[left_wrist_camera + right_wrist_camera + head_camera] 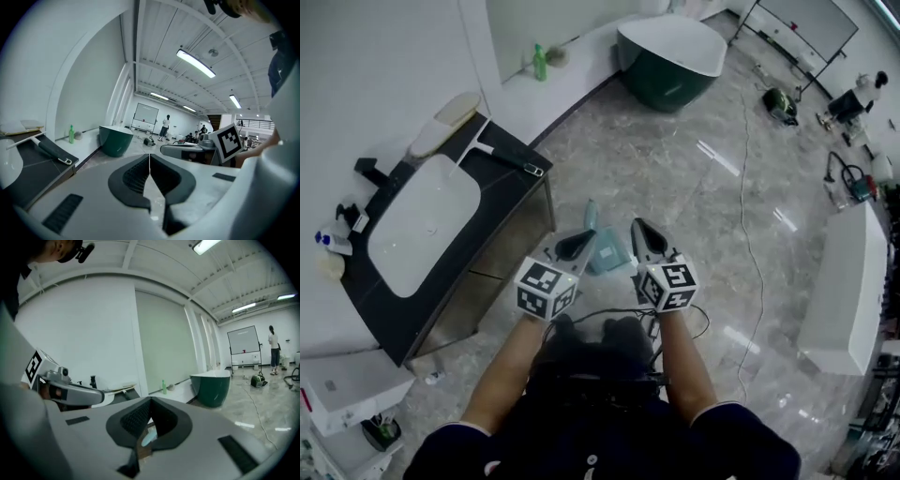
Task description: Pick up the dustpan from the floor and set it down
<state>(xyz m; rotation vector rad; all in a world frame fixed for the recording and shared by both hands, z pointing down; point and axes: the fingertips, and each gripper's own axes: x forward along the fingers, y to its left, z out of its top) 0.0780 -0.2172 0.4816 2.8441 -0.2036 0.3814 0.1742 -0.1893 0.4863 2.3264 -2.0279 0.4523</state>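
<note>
Standing at the left is a dark vanity [514,178] with a white basin [422,225], its near corner not far from where the work must happen. Next comes the left gripper [575,246], held up in front of the person with its jaws pressed together and nothing between them. Just past its tip, down on the marble floor [675,178], lies the pale teal dustpan [607,253], untouched, its handle pointing away from the person. The right gripper [647,239] hangs on the other side of it, jaws likewise closed and empty; its own view only glimpses the pan far below through the gap under the tips. The pickup is not yet begun, I judge. Coming down with the jaws closed would merely shove the pan across the slick stone, perhaps against the vanity. A pinch on the slim handle alone could let the pan swing or slip.
</note>
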